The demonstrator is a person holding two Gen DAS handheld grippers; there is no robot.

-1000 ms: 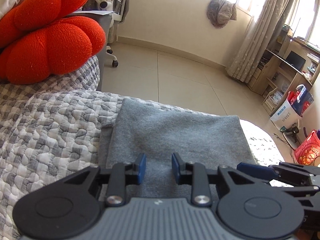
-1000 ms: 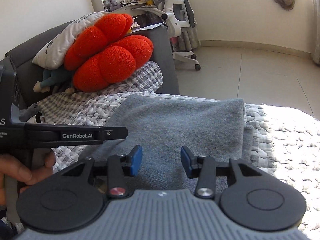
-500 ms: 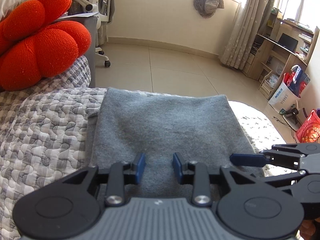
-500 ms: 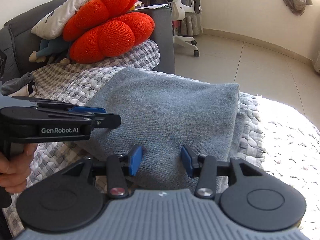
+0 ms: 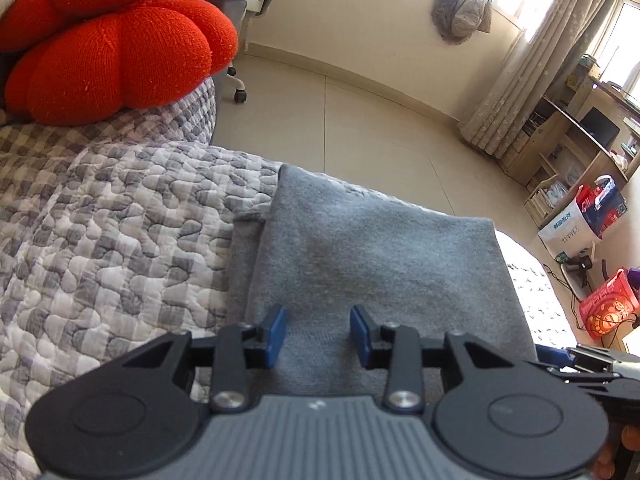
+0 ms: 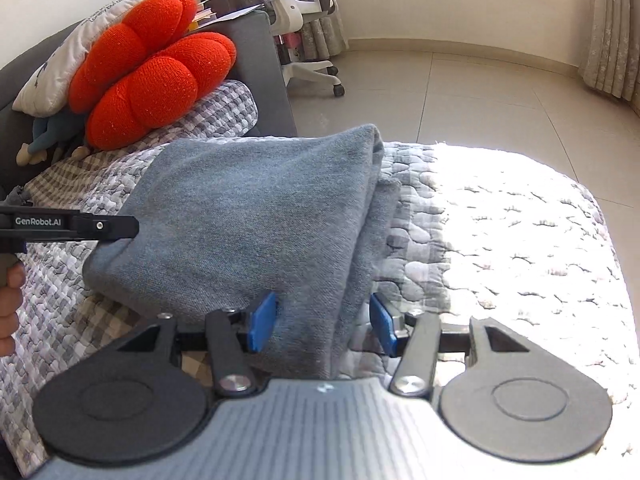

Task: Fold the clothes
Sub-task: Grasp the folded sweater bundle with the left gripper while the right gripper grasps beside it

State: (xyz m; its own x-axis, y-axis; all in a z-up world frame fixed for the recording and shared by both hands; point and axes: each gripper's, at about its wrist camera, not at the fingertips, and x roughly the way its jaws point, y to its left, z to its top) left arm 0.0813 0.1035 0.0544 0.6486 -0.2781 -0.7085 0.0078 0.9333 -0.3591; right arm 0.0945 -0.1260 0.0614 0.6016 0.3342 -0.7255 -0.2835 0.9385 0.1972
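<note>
A folded grey garment (image 5: 372, 248) lies on the quilted grey-and-white cover (image 5: 112, 240); it also shows in the right wrist view (image 6: 256, 216). My left gripper (image 5: 318, 336) is open over the garment's near left part, with cloth between its blue pads. My right gripper (image 6: 322, 326) is open astride the garment's near right corner, where the stacked folded edges show. The left gripper's finger shows in the right wrist view (image 6: 80, 226) at the garment's left edge.
A red knitted cushion (image 6: 152, 72) and a white pillow (image 6: 56, 68) lie at the back left on the sofa. Beyond are a tiled floor (image 5: 360, 120), a white office chair (image 6: 304, 12), curtains and a desk. The quilt's right side is in bright sun (image 6: 500, 216).
Both grippers have moved nearer to the garment's near edge. The right gripper has shifted right to the near right corner, and the garment's right edge looks lifted.
</note>
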